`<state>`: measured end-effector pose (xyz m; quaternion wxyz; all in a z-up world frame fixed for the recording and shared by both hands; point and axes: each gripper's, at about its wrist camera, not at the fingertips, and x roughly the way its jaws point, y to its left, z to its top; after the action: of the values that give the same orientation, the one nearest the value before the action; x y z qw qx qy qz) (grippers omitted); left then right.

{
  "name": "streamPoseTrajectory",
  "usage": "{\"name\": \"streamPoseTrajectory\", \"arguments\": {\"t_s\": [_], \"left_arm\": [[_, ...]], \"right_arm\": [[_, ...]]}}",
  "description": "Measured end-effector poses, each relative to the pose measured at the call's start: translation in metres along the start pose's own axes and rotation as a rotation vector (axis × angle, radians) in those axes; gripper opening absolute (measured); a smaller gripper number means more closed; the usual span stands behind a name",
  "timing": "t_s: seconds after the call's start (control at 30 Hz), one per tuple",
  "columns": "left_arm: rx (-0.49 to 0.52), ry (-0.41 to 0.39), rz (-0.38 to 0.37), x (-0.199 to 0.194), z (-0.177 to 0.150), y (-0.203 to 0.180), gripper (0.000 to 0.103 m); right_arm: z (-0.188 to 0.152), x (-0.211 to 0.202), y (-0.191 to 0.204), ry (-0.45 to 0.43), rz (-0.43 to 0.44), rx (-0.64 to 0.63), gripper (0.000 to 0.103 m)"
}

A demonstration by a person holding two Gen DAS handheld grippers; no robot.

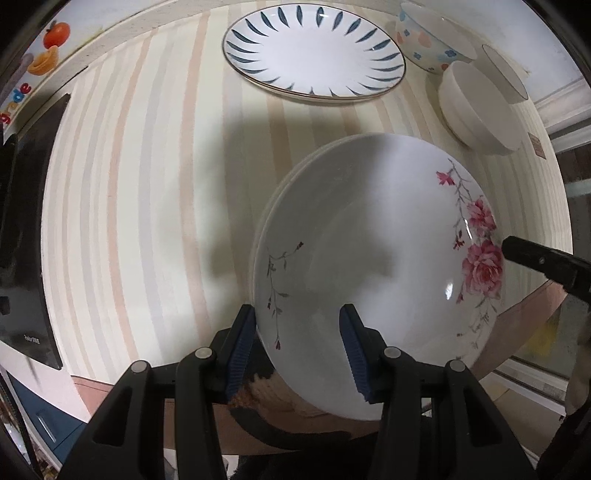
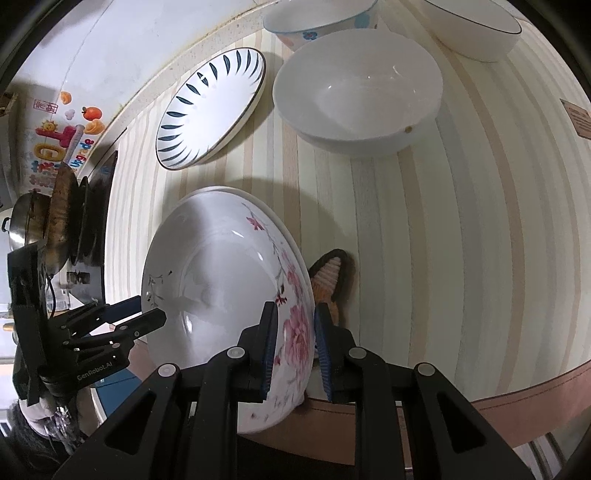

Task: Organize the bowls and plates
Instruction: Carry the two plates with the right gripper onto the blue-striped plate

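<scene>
Floral plates, a stack of at least two white ones with pink roses [image 1: 369, 258], sit between the two hand-held grippers at the near edge of the desk [image 1: 147, 184], hanging partly over its brown border. The left hand-held gripper [image 1: 299, 347] has its blue ribbed fingers [image 1: 242, 347] spread wide, one outside the stack's rim and one over the inside of the top plate; neither pad visibly presses the rim, so it reads as released. The right hand-held gripper [image 2: 293, 354] straddles the opposite rim at the rose print, one finger over the plate's inner face and the other behind it; the gap is narrow, but whether the pads actually clamp the plate I cannot tell. Just behind that gripper's outer finger, an orange-and-brown knitted item [image 2: 330, 280] pokes out from under the stack. Farther ahead of both grippers, well apart from the stack, a white plate with dark blue leaf strokes around its rim [image 1: 314, 55] lies flat on the striped desk cover. Beside it, ahead of the right gripper, stand a plain white bowl [image 2: 358, 96], a bowl with blue and orange flowers [image 2: 317, 18] beyond that, and a white bowl with a dark rim line [image 2: 476, 26] to the far right. Away to the left of the left gripper, a black stovetop [image 1: 26, 240] borders the desk, with a wok [image 2: 62, 218] on it.
</scene>
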<state>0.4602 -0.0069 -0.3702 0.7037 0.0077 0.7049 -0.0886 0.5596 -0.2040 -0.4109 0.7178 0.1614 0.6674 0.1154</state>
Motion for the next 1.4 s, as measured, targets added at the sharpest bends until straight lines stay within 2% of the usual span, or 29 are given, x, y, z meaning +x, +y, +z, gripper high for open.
{"name": "streamPoseTrajectory", "arguments": {"t_s": [0.1,0.23,0.33,0.47,0.63,0.73,0.87,1.07,1.13,1.17,1.2,1.27,1.4], "left_arm": [[-0.014,0.003,-0.033,-0.01,0.0,0.004,0.044],[-0.018,-0.056,-0.07,-0.041,0.006,0.006,0.044],[-0.033,-0.122,-0.087,-0.064,0.03,0.012,0.046],[-0.092,-0.174,-0.079,-0.073,0.084,0.034,0.046],[-0.142,-0.172,-0.056,-0.056,0.143,0.066,0.045],[-0.145,-0.143,-0.05,-0.033,0.175,0.073,0.045],[-0.13,-0.107,-0.04,-0.016,0.197,0.077,0.045],[-0.108,-0.075,-0.063,0.003,0.217,0.08,0.045],[-0.093,-0.067,-0.085,0.01,0.221,0.079,0.045],[-0.087,-0.065,-0.092,0.013,0.222,0.078,0.044],[-0.08,-0.065,-0.096,0.015,0.222,0.077,0.037],[-0.066,-0.06,-0.114,0.021,0.223,0.075,0.031],[-0.058,-0.089,-0.126,0.02,0.22,0.075,0.031]], "right_arm": [[0.002,-0.007,0.001,-0.016,0.007,0.007,0.024],[0.012,-0.027,0.009,-0.059,0.033,0.019,0.024],[0.032,-0.046,0.027,-0.106,0.065,0.005,0.024],[0.073,-0.054,0.054,-0.132,0.073,-0.011,0.034],[0.129,-0.034,0.07,-0.105,0.051,0.025,0.034],[0.163,-0.011,0.076,-0.075,-0.003,0.034,0.034],[0.191,0.014,0.075,-0.044,-0.083,0.035,0.034],[0.205,0.042,0.068,0.005,-0.157,0.04,0.034],[0.207,0.045,0.067,-0.007,-0.185,0.035,0.034],[0.208,0.046,0.066,-0.003,-0.185,0.04,0.033],[0.209,0.047,0.064,-0.004,-0.188,0.05,0.033],[0.208,0.051,0.063,0.003,-0.192,0.058,0.029],[0.206,0.062,0.059,0.009,-0.214,0.062,0.02]]}}
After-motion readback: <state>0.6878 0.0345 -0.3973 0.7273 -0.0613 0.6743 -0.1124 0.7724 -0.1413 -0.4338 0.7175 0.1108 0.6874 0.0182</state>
